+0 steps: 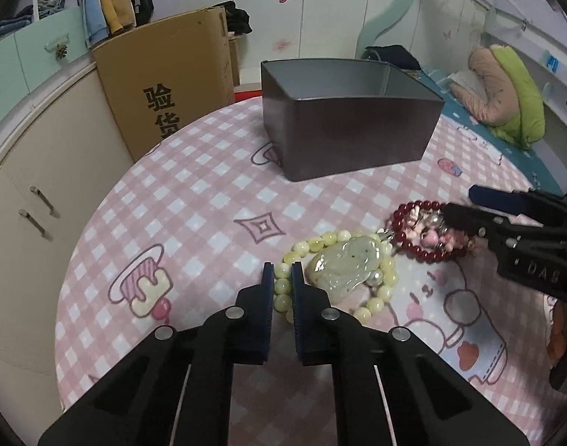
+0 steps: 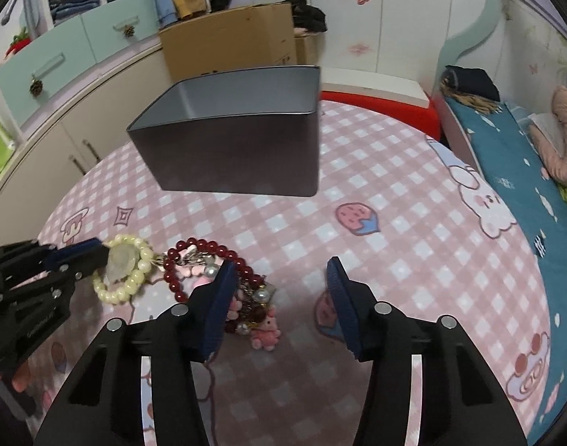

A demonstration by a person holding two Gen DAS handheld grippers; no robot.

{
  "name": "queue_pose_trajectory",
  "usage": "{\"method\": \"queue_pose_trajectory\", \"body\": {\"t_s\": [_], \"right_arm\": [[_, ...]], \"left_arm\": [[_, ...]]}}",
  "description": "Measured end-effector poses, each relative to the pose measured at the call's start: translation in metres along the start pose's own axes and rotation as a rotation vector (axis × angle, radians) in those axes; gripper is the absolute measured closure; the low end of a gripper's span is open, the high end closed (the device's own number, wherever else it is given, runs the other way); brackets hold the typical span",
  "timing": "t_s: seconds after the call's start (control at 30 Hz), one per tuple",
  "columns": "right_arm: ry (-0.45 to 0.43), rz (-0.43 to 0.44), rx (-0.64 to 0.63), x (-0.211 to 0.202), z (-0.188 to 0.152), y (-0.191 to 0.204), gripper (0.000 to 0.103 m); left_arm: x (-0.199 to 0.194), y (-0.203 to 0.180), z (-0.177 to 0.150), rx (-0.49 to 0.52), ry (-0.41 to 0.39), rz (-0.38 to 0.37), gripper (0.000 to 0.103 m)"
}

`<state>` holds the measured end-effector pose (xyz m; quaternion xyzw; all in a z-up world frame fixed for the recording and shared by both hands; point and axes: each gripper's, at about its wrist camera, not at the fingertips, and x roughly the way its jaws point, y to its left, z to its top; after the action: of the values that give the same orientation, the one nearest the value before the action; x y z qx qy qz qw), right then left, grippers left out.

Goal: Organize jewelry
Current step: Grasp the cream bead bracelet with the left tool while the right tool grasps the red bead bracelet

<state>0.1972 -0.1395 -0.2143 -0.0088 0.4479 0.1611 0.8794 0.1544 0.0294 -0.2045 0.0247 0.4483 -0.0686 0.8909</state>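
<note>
My left tongs (image 1: 282, 273) were clenched on the pale bracelet (image 1: 283, 286), a few of its beads pinched between the blue pads. The jade pendant (image 1: 342, 265) lay across that bracelet's ring, touching it. Just beside it on the counter (image 1: 194, 200) sat the red bracelet (image 1: 406, 215), with a cluster of pearls and pink charms (image 2: 266, 329) inside and over its loop.

My right tongs (image 2: 279, 271) were released, jaws wide apart. The left pad (image 2: 222, 297) stood over the red bracelet's near edge; whether it touched the beads, I could not tell. The right pad was over bare cloth.

The tin (image 2: 231, 148), open-topped and dark grey, stood farther back on the counter, well apart from the jewelry. Its floor was hidden.
</note>
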Motion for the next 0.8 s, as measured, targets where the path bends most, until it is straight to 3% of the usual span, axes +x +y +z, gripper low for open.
{"method": "queue_pose_trajectory", "body": {"t_s": [0.33, 0.67, 0.8], "right_arm": [[0.016, 0.083, -0.007, 0.001, 0.005, 0.008, 0.091], [-0.036, 0.085, 0.008, -0.026, 0.011, 0.0, 0.093], [-0.015, 0.09, 0.028, -0.021, 0.012, -0.006, 0.091]], "left_arm": [[-0.012, 0.005, 0.011, -0.03, -0.064, -0.076, 0.095], [-0.042, -0.003, 0.021, -0.022, -0.138, -0.173, 0.095], [-0.05, -0.005, 0.021, -0.011, -0.149, -0.173, 0.095]]}}
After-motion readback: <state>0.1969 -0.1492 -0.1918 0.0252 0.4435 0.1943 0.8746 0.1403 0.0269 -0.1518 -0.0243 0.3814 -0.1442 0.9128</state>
